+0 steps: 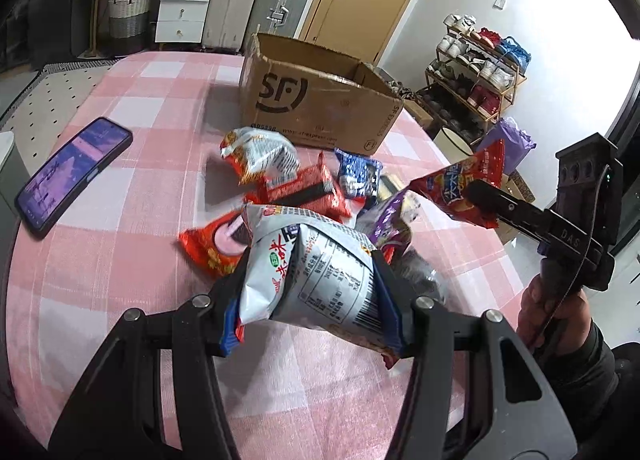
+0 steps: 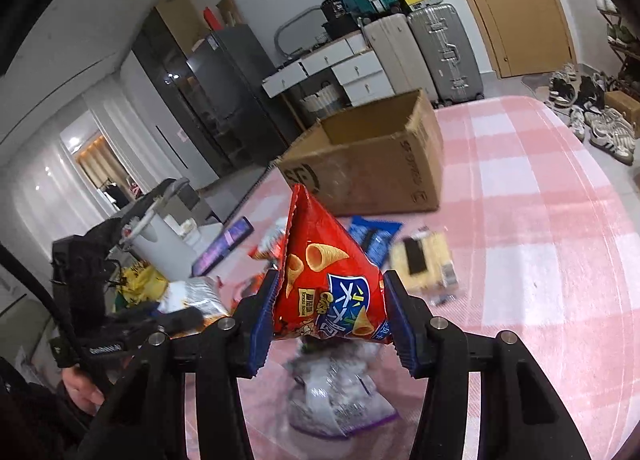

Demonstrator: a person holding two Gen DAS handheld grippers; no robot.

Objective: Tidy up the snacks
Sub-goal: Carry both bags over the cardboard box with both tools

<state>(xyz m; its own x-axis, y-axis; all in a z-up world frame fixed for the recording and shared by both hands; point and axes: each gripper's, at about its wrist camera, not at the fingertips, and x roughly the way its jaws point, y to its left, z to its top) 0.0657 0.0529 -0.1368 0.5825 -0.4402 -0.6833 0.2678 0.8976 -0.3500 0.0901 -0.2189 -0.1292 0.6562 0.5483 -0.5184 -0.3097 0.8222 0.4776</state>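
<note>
My left gripper (image 1: 310, 296) is shut on a white snack bag (image 1: 316, 276) and holds it above the pink checked table (image 1: 120, 260). My right gripper (image 2: 328, 320) is shut on a red corn-cone snack bag (image 2: 324, 280), lifted off the table; it shows in the left wrist view (image 1: 464, 188) at the right. An open SF cardboard box (image 1: 316, 100) stands at the far side of the table, also in the right wrist view (image 2: 372, 156). Several snack packs lie in front of it: a white-red bag (image 1: 260, 156), a red pack (image 1: 304, 192), a blue pack (image 1: 358, 172), a purple bag (image 2: 340, 396).
A phone (image 1: 74, 172) lies on the table's left part. A yellow pack (image 2: 424, 260) lies right of the blue one. A shoe rack (image 1: 476, 76) stands beyond the table's right edge. Suitcases (image 1: 256, 4) and drawers (image 1: 182, 8) stand at the back.
</note>
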